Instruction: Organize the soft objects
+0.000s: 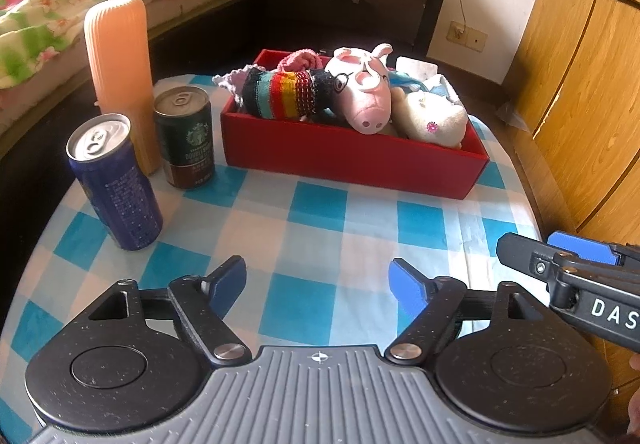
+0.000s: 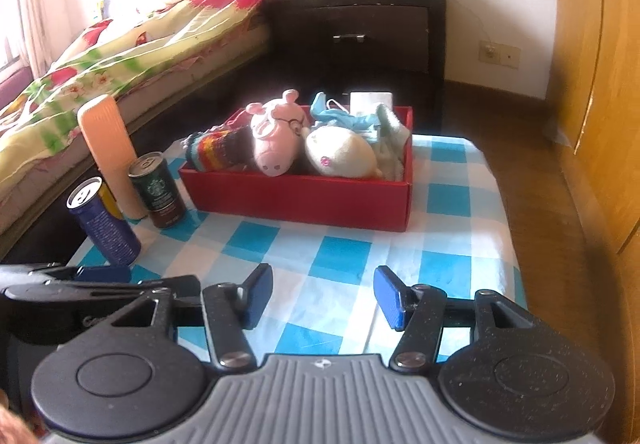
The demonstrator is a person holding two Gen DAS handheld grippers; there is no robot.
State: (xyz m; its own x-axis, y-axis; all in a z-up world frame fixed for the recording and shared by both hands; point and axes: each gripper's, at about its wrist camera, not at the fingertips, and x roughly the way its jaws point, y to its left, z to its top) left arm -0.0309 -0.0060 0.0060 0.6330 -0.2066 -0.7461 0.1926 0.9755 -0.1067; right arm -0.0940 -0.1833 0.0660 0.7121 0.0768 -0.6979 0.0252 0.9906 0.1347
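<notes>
The left hand-held gripper (image 1: 318, 284) hangs above the counter (image 1: 320, 220) with its blue-padded fingers spread wide and nothing between them; only the checked cloth shows in the gap. The right hand-held gripper (image 2: 323, 294) is likewise apart, a little narrower, and empty, touching nothing. Each is black, speckled plastic with ribbed grey housing behind.

The soft things lie together in a shallow red box (image 1: 352, 160) of stiff card, set toward the far side of the counter. Inside, a knitted striped sock (image 1: 280, 94) in rainbow bands lies at the left, a pink plush pig (image 1: 362, 92) with round glasses rests in the middle, and a cream plush toy (image 1: 434, 118) with a small pink flower sits beside it, with pale blue and white cloth (image 2: 360, 120) behind.

Left of the box stand a ribbed orange cylinder (image 1: 120, 80), a dark green coffee can (image 1: 184, 136) and a tall blue can (image 1: 114, 180), both metal with pull tabs.
</notes>
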